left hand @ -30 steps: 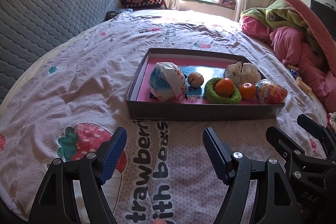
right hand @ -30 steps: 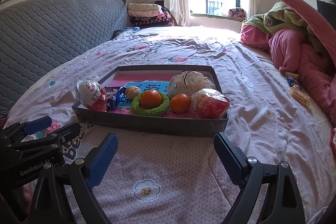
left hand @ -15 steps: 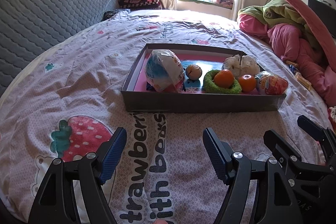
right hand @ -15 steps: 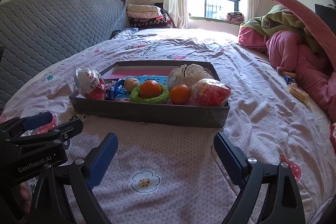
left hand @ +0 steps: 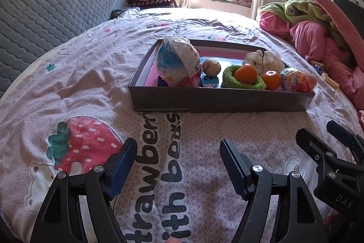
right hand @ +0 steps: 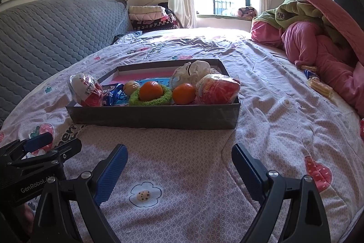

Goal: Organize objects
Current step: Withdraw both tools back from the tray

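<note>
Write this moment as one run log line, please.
left gripper: open, empty | right gripper: open, empty | tray: on bed, untouched

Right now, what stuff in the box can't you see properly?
- Box floor: in both views the near wall and the things inside hide most of it.
- Blue packet: right view shows only part, behind the big egg; its print is too small to read.
- White bundle: oranges and the red wrapped egg cover its base.
- Snacks by the pink blanket: too small to identify.
</note>
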A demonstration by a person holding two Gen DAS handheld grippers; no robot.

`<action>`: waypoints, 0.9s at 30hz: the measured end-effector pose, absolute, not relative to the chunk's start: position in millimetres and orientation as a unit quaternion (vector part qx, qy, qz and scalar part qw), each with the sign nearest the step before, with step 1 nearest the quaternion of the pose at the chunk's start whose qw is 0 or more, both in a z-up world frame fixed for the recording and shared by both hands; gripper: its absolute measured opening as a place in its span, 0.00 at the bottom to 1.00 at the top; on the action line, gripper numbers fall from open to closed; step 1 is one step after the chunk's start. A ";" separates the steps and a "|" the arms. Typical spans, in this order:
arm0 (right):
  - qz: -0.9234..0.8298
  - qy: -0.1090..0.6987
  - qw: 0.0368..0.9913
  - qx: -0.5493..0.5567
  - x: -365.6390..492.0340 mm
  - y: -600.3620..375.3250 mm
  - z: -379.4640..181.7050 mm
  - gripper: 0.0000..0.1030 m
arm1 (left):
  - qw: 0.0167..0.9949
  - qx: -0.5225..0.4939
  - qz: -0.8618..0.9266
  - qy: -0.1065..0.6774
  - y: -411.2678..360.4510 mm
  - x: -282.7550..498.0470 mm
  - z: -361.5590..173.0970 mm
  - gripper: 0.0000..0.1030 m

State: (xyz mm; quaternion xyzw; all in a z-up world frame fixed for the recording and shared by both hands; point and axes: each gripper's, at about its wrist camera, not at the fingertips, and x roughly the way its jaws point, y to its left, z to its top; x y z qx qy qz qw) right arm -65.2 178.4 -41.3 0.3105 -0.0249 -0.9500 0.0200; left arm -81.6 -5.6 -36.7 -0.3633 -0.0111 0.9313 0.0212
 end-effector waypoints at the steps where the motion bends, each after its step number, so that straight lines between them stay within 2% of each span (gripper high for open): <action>1: -0.950 -0.026 0.018 0.312 -65.4 179.1 -42.0 0.90 | 0.020 -0.364 0.931 -0.010 -5.7 -81.9 -37.5 0.74; 27: -0.949 -0.012 0.023 0.314 -62.0 172.2 -54.8 0.90 | 0.026 -0.362 0.931 -0.018 -10.7 -84.9 -45.6 0.74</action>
